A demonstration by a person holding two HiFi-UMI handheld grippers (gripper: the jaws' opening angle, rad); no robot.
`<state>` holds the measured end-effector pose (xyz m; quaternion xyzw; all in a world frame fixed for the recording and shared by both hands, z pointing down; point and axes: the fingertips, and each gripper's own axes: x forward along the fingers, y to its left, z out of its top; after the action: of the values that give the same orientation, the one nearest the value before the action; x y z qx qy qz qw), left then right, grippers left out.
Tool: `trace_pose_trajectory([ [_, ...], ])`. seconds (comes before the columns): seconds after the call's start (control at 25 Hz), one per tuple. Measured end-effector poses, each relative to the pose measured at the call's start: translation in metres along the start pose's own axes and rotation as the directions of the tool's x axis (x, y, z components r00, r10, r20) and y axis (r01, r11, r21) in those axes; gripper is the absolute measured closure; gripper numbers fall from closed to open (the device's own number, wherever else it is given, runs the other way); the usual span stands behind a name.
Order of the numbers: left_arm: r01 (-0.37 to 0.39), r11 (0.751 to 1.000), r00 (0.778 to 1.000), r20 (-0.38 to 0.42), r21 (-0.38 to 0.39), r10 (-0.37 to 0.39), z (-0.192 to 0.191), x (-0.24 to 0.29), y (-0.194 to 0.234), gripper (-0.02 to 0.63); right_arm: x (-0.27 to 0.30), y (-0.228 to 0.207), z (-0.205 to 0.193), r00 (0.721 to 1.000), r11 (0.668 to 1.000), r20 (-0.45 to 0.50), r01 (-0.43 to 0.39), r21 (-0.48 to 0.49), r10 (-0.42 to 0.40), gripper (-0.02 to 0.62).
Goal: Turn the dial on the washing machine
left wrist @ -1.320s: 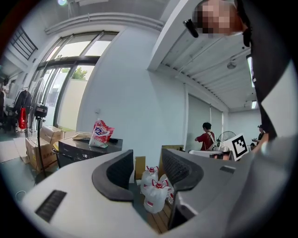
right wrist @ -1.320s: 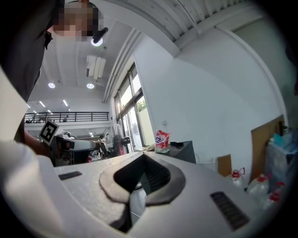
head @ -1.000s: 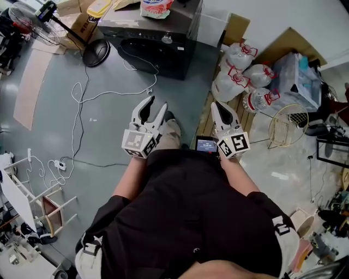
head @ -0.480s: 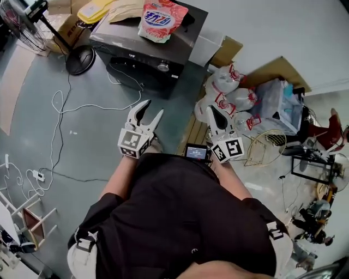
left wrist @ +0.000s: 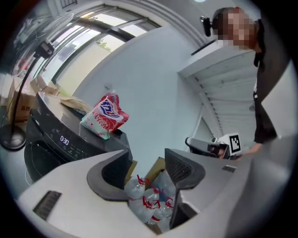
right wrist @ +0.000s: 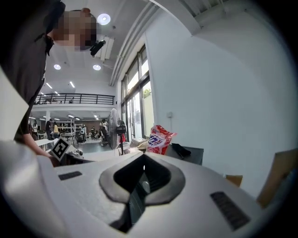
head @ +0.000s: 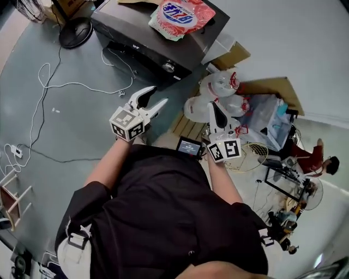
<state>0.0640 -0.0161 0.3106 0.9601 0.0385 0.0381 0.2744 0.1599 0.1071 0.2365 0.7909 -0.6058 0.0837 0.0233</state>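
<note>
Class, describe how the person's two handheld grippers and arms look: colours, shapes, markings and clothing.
The left gripper and the right gripper both have white, curved jaws that taper to a point, lined with dark grey ribbed pads. Behind the jaws each carries a white marker cube printed with black square patterns. The person wears a black short-sleeved top.

The washing machine stands on the floor. A bag lies on its top, and the dial sits on its front. A fan base stands to its left, with a cable trailing before it. To its right are a cardboard box and, nearer, clustered bottles.
</note>
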Motion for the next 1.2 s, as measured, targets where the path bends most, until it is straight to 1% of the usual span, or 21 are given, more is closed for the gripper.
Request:
trace_pose_trajectory([
  [0.12, -0.027, 0.994, 0.998, 0.046, -0.105, 0.032, 0.000, 0.016, 0.022, 0.380, 0.020, -0.018, 0.002, 0.999, 0.999, -0.008, -0.037, -0.009, 0.036, 0.592],
  [0.2, -0.064, 0.991, 0.996, 0.054, -0.121, 0.071, -0.003, 0.027, 0.034, 0.376, 0.036, -0.033, -0.004, 0.997, 0.998, -0.030, -0.070, -0.007, 0.069, 0.592],
  [0.24, -0.087, 0.991, 0.994, 0.051, -0.105, 0.093, -0.005, 0.031, 0.039, 0.371, 0.046, -0.039, -0.008, 0.995, 0.996, -0.041, -0.089, -0.003, 0.089, 0.591],
  [0.28, -0.113, 0.991, 0.992, 0.042, -0.073, 0.116, -0.007, 0.036, 0.043, 0.368, 0.055, -0.045, -0.011, 0.993, 0.994, -0.051, -0.110, 0.001, 0.110, 0.592],
  [0.32, -0.142, 0.990, 0.989, 0.028, -0.023, 0.142, -0.010, 0.040, 0.047, 0.367, 0.065, -0.049, -0.012, 0.990, 0.991, -0.058, -0.131, 0.005, 0.131, 0.591],
  [0.36, -0.174, 0.984, 0.985, 0.012, 0.041, 0.174, -0.012, 0.044, 0.052, 0.365, 0.074, -0.052, -0.012, 0.986, 0.988, -0.062, -0.155, 0.005, 0.155, 0.591],
  [0.4, -0.209, 0.972, 0.978, -0.001, 0.109, 0.210, -0.015, 0.047, 0.057, 0.364, 0.084, -0.055, -0.011, 0.981, 0.983, -0.064, -0.182, 0.001, 0.181, 0.592],
  [0.48, -0.276, 0.934, 0.958, -0.010, 0.226, 0.286, -0.020, 0.056, 0.069, 0.359, 0.103, -0.061, -0.009, 0.970, 0.972, -0.068, -0.233, -0.009, 0.232, 0.591],
  [0.56, -0.332, 0.891, 0.937, -0.001, 0.308, 0.350, -0.024, 0.064, 0.080, 0.357, 0.122, -0.068, -0.007, 0.959, 0.961, -0.070, -0.277, -0.014, 0.275, 0.592],
  [0.64, -0.367, 0.850, 0.920, 0.010, 0.376, 0.393, -0.030, 0.074, 0.087, 0.356, 0.136, -0.075, -0.009, 0.946, 0.948, -0.076, -0.316, -0.020, 0.314, 0.591],
  [0.72, -0.378, 0.816, 0.909, 0.009, 0.437, 0.417, -0.041, 0.085, 0.094, 0.353, 0.147, -0.080, -0.013, 0.932, 0.934, -0.089, -0.356, -0.023, 0.352, 0.591],
  [0.84, -0.392, 0.771, 0.893, 0.006, 0.502, 0.450, -0.056, 0.098, 0.108, 0.348, 0.163, -0.082, -0.021, 0.899, 0.902, -0.106, -0.431, -0.025, 0.426, 0.591],
  [1.0, -0.417, 0.731, 0.873, 0.016, 0.541, 0.487, -0.073, 0.109, 0.124, 0.345, 0.176, -0.080, -0.032, 0.851, 0.859, -0.125, -0.513, 0.007, 0.509, 0.592],
  [1.04, -0.423, 0.725, 0.871, 0.023, 0.543, 0.491, -0.076, 0.110, 0.128, 0.345, 0.179, -0.078, -0.034, 0.843, 0.851, -0.122, -0.525, 0.031, 0.524, 0.591],
  [1.12, -0.431, 0.725, 0.872, 0.043, 0.537, 0.487, -0.081, 0.110, 0.137, 0.344, 0.185, -0.071, -0.037, 0.828, 0.835, -0.108, -0.545, 0.080, 0.551, 0.592],
  [1.2, -0.412, 0.731, 0.887, 0.055, 0.544, 0.459, -0.088, 0.113, 0.144, 0.342, 0.192, -0.063, -0.043, 0.814, 0.819, -0.096, -0.565, 0.100, 0.573, 0.592],
])
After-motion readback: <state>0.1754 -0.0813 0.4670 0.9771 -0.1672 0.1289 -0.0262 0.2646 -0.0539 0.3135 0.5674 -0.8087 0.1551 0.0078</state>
